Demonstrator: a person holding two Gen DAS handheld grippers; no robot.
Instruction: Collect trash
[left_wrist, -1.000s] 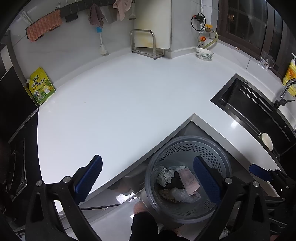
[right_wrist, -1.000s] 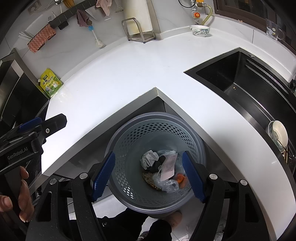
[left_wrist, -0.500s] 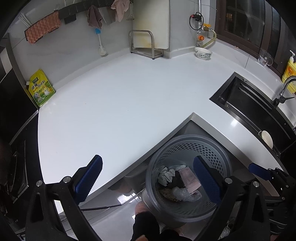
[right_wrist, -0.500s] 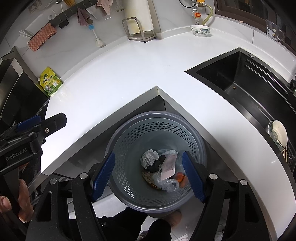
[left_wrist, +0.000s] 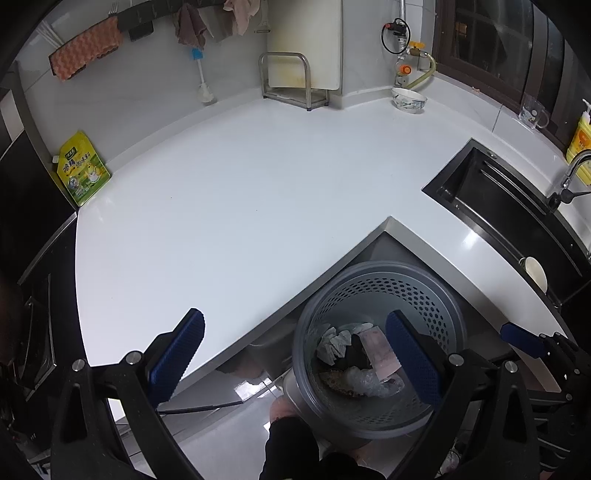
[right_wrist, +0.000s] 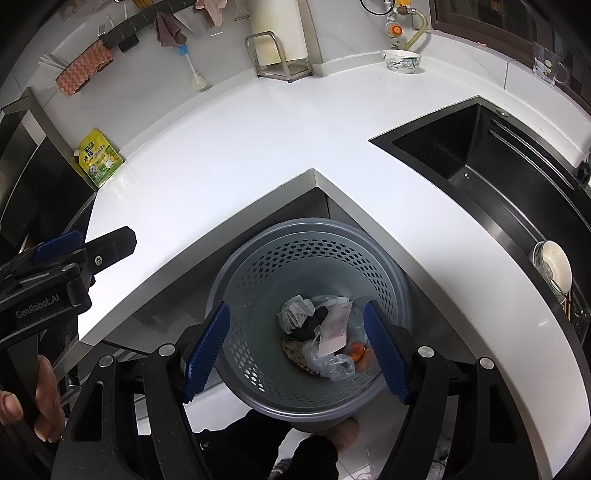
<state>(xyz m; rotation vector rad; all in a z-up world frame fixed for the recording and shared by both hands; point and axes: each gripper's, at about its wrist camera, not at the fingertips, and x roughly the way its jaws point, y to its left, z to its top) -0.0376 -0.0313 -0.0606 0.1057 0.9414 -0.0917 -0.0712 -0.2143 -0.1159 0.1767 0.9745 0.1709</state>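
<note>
A grey perforated trash basket (right_wrist: 258, 266) stands on the floor in the inner corner of the white L-shaped counter (right_wrist: 258, 147). It holds crumpled paper (right_wrist: 295, 312), a pink slip (right_wrist: 334, 328), clear plastic (right_wrist: 325, 360) and orange scraps (right_wrist: 358, 349). My right gripper (right_wrist: 297, 350) is open and empty above the basket. My left gripper (left_wrist: 295, 360) is open and empty, above the counter edge and the basket's (left_wrist: 436, 291) left rim. The trash also shows in the left wrist view (left_wrist: 334, 341).
A green-yellow pouch (left_wrist: 81, 173) leans at the counter's left end. A metal rack with a board (left_wrist: 295, 81), a bowl (left_wrist: 408, 100) and a brush (left_wrist: 201, 79) stand at the back wall. A black sink (right_wrist: 491, 162) lies at the right, with a bowl (right_wrist: 552, 264) beside it.
Both grippers have drifted slightly; the view has barely shifted. Both stay open and empty over the basket.
</note>
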